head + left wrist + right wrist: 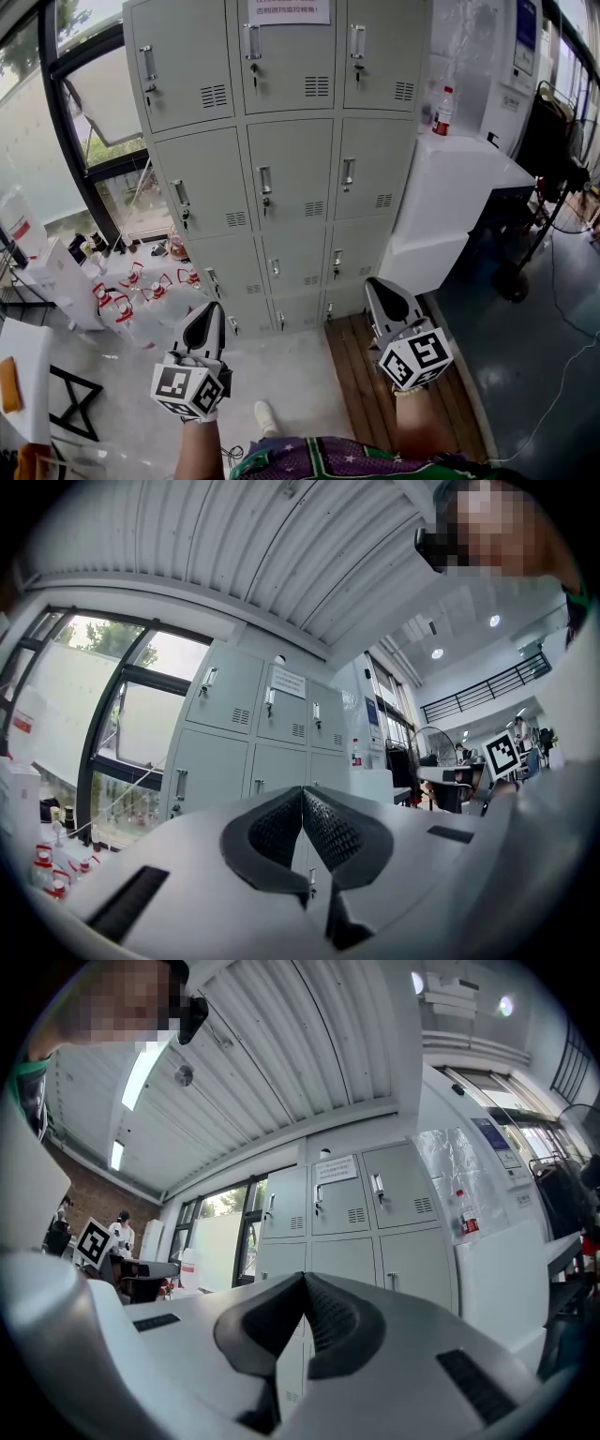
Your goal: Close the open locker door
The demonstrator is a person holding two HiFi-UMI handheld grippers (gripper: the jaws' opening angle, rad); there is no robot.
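A grey bank of lockers (291,169) stands ahead, three columns wide. Every door I can see in the head view sits flush with its frame. My left gripper (214,307) hangs low in front of the bottom row, well short of the doors, jaws shut with nothing between them. My right gripper (375,283) is beside it to the right, also shut and empty. Along the closed left gripper (302,789), the left gripper view shows the lockers (253,724). The right gripper view shows the same over the closed right gripper (305,1276), with the lockers (347,1222) beyond.
A white cabinet (459,187) abuts the lockers on the right, with a red-labelled bottle (442,111) on top. A wooden platform (375,375) lies under my right hand. Bottles (141,286) stand on the floor by the left window (84,112). A black rack (553,141) is at far right.
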